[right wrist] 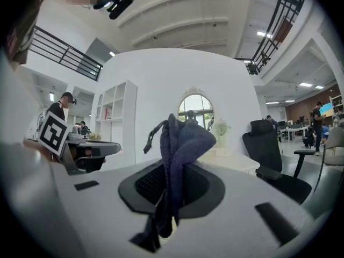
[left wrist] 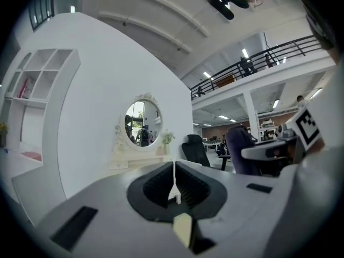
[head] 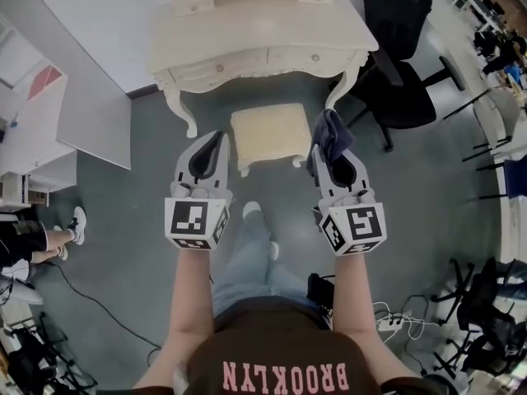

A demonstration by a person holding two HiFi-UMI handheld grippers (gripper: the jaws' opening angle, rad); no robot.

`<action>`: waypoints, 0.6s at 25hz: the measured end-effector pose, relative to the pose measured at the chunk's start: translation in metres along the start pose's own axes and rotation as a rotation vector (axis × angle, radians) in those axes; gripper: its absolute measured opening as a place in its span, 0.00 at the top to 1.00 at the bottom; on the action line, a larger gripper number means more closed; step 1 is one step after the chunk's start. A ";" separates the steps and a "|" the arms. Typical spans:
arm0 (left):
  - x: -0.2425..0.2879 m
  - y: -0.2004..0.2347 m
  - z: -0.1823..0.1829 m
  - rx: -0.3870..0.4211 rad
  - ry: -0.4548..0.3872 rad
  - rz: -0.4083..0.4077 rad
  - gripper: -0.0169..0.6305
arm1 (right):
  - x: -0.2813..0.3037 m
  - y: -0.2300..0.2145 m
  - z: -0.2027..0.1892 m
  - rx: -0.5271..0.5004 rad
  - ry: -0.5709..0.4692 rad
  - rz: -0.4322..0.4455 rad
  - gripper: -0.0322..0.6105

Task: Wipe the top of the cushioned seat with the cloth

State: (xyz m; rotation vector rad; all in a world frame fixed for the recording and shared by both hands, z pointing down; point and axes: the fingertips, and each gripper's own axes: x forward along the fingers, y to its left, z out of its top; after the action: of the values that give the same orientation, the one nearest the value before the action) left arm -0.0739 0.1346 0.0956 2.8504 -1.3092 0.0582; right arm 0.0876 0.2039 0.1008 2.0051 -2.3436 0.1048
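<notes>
**Cloth held in the right hand-held gripper (right wrist: 173,163), cushioned seat (head: 268,134) not yet touched**
The right jaws are clamped on a bunched fold of the dark cloth (right wrist: 183,138). It looks limp and light, so a loose part should drape flat for wiping. The left hand-held gripper (left wrist: 174,171) is closed on nothing. The seat stands on the floor ahead, between the two. Neither gripper view shows it, and the bunching hides the cloth's full spread.

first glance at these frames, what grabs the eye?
The dark blue cloth bunched in the shut right tool, centre right in the head view. Next, the cream cushioned seat, which shows between the two tools and stands before a white dressing table. The left tool is shut on nothing.
</notes>
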 end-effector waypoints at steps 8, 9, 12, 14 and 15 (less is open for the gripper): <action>0.070 0.044 -0.028 -0.025 0.057 0.032 0.96 | 0.070 -0.049 -0.025 -0.006 0.083 -0.025 0.89; 0.079 0.049 -0.031 -0.029 0.064 0.031 0.96 | 0.079 -0.054 -0.027 -0.007 0.092 -0.027 0.89; 0.105 0.064 -0.041 -0.042 0.085 0.029 0.96 | 0.107 -0.064 -0.031 -0.017 0.116 -0.030 0.89; 0.123 0.073 -0.046 -0.051 0.093 0.025 0.96 | 0.125 -0.071 -0.034 -0.018 0.127 -0.034 0.89; 0.131 0.077 -0.049 -0.054 0.096 0.022 0.96 | 0.134 -0.075 -0.036 -0.018 0.131 -0.036 0.89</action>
State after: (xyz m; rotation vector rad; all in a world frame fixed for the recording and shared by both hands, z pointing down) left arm -0.0485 -0.0138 0.1481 2.7510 -1.3033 0.1552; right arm 0.1406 0.0638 0.1492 1.9665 -2.2203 0.2059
